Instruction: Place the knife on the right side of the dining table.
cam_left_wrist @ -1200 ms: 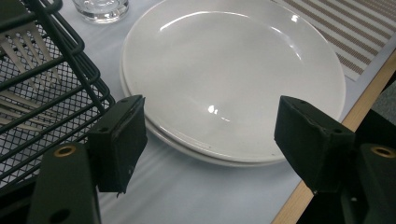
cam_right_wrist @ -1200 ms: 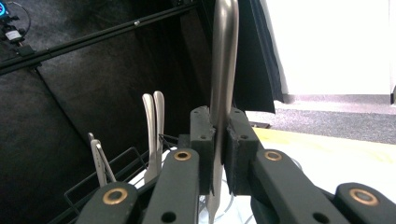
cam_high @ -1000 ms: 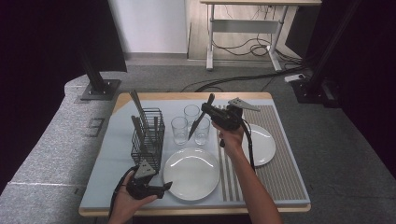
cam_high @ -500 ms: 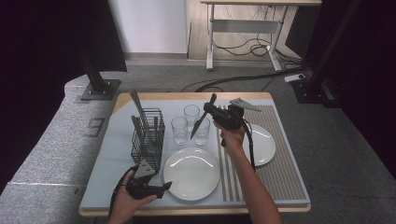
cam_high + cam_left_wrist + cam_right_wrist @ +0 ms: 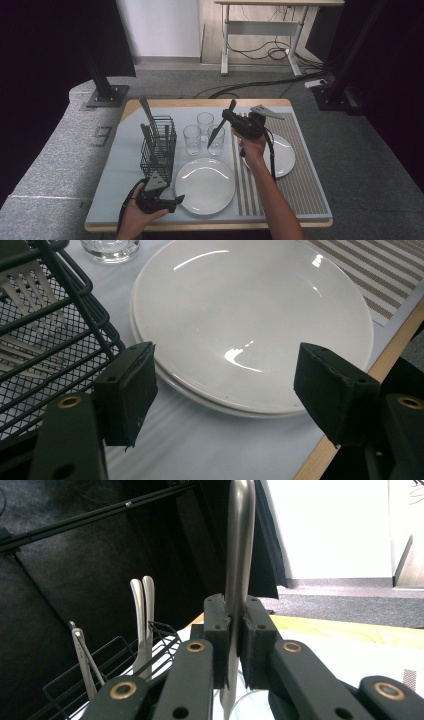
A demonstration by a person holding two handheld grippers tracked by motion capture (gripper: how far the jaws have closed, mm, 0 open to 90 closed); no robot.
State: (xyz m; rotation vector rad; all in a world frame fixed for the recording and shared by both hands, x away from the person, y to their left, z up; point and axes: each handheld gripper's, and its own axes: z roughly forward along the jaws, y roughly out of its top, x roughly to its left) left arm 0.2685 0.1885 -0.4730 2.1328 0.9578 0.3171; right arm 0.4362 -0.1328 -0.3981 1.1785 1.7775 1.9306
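While the black wire mesh basket (image 5: 159, 145) holds upright steel cutlery, the right gripper (image 5: 234, 630) clamps a steel knife (image 5: 220, 126) above the glasses (image 5: 204, 133); the left gripper (image 5: 222, 385) gapes near the table edge (image 5: 395, 352).

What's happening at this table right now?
A person works with a gripper in each hand. The right gripper is shut on a piece of metal cutlery, held up in the air over the glasses, apparently a knife. A black wire basket at the left holds more cutlery. The left gripper rests low at the near table edge with its jaws open and nothing between them, facing the nearer white plate.
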